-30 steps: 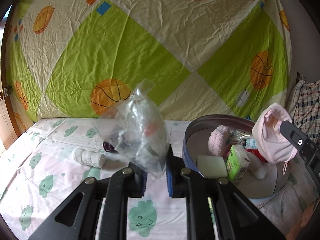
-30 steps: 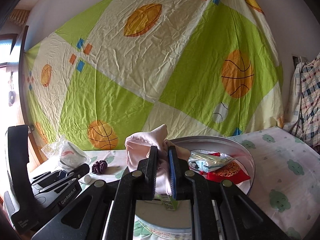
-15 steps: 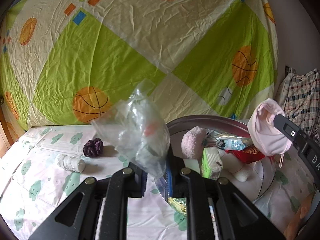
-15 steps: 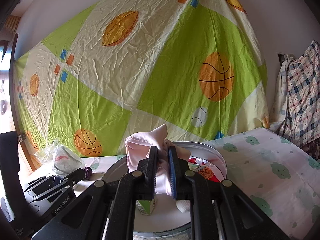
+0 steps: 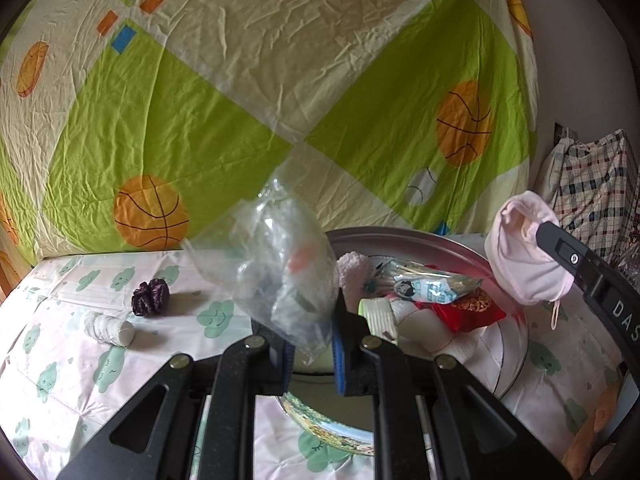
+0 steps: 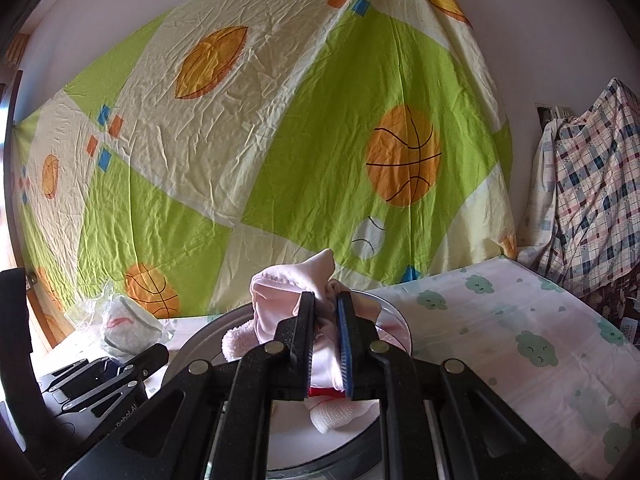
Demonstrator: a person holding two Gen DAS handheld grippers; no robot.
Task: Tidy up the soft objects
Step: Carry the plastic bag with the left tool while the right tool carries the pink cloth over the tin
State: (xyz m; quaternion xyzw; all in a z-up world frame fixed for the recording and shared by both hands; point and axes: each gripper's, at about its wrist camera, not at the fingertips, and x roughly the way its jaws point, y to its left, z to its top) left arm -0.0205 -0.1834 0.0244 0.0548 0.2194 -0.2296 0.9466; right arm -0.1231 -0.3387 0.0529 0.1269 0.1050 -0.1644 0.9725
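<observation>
The clear plastic bag, crumpled around whitish contents with an orange mark, is pinched at its lower edge between the blue-padded fingers of the left gripper and held up over the near left rim of the round metal tin. A second ago the same bag hung over the bedsheet to the left of the tin; the tin now sits directly behind and beneath it. The grip has not changed.

The pink cloth, a small soft garment with a stitched edge, is clamped between the closed fingers of the right gripper above the tin's interior. In the left wrist view it hangs at the tin's right side. Compared with a second ago, the hanging sheet has slid leftward behind it and more of the bed to the right is visible.

Inside the tin lie a fluffy pink item, a printed packet, a red pouch and a green-and-white carton.

On the bedsheet, well left of the tin, rest a dark purple scrunchie and a white roll, near each other but apart. A green and cream sheet printed with basketballs hangs behind, and a plaid fabric drapes at the right.
</observation>
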